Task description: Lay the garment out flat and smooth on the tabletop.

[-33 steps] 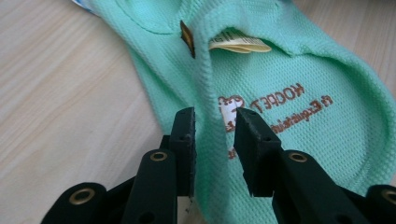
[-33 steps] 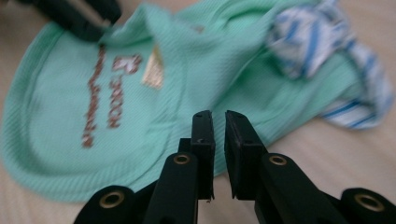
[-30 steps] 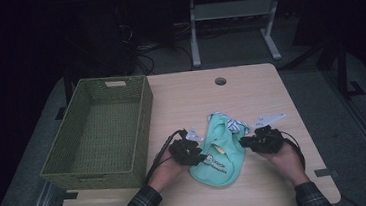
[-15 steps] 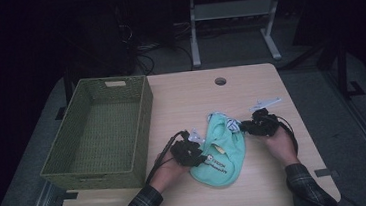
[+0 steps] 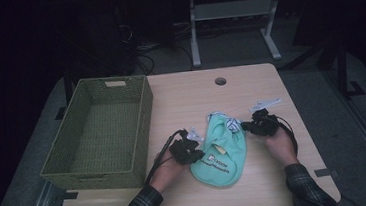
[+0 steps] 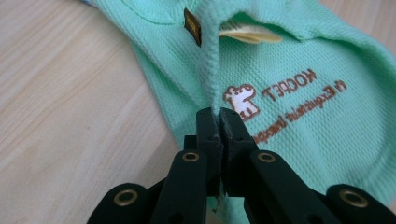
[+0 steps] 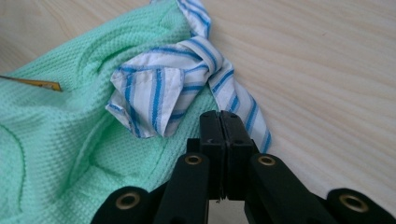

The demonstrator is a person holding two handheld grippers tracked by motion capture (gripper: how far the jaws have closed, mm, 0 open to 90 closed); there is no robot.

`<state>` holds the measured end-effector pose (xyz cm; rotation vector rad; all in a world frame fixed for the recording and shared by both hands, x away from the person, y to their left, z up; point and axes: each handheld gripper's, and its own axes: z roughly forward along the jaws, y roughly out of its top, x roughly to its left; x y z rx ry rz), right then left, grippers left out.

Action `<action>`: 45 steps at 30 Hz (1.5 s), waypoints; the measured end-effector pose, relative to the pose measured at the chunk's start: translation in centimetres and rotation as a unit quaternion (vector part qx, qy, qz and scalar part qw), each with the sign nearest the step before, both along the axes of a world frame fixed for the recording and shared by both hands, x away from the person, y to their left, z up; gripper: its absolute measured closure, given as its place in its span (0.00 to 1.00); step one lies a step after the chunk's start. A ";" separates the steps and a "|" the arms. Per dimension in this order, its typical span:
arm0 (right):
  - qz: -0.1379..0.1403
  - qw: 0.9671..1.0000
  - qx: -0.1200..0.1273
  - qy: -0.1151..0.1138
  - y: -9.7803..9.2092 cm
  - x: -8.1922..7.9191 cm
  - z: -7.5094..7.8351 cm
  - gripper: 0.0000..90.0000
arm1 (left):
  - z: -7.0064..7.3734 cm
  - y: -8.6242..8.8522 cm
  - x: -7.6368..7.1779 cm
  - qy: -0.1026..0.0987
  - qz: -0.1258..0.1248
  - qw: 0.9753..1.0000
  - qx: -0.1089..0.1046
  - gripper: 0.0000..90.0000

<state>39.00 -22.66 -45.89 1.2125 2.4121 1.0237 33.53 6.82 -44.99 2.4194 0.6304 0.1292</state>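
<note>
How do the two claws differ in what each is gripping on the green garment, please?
The left claw is shut on a raised fold of the garment's plain green knit, beside the printed logo; the right claw is shut at the edge by the blue-striped white collar. In the high view the left claw sits at the garment's left side, nearer the basket; the right claw sits at its upper right. Both jaws are closed.

right gripper [image 7: 219, 116]: jaws pressed together at garment edge | green garment [image 7: 56, 154] left | striped collar [image 7: 159, 93] just beyond | table [image 7: 327, 70] right
</note>
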 end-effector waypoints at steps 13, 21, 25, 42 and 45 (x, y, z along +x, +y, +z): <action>-0.006 1.000 -0.005 0.000 0.3 2.8 -0.5 0.99 | 0.8 1.4 -2.2 0.008 0.005 1.000 -0.006 0.98; 0.003 1.000 -0.010 -0.003 1.9 4.8 -0.5 0.97 | 0.4 1.2 -3.5 0.006 -0.001 1.000 -0.002 0.94; 0.005 1.000 0.006 -0.011 1.8 4.0 0.2 0.91 | 0.9 1.6 -3.2 0.002 0.007 1.000 -0.023 0.86; 0.042 0.998 0.034 -0.010 0.3 -1.4 1.5 1.00 | 2.2 0.8 2.3 -0.023 0.038 0.999 -0.029 1.00; 0.048 0.998 0.028 -0.005 0.5 -2.2 1.4 1.00 | 2.2 0.5 3.2 -0.027 0.041 0.998 -0.029 1.00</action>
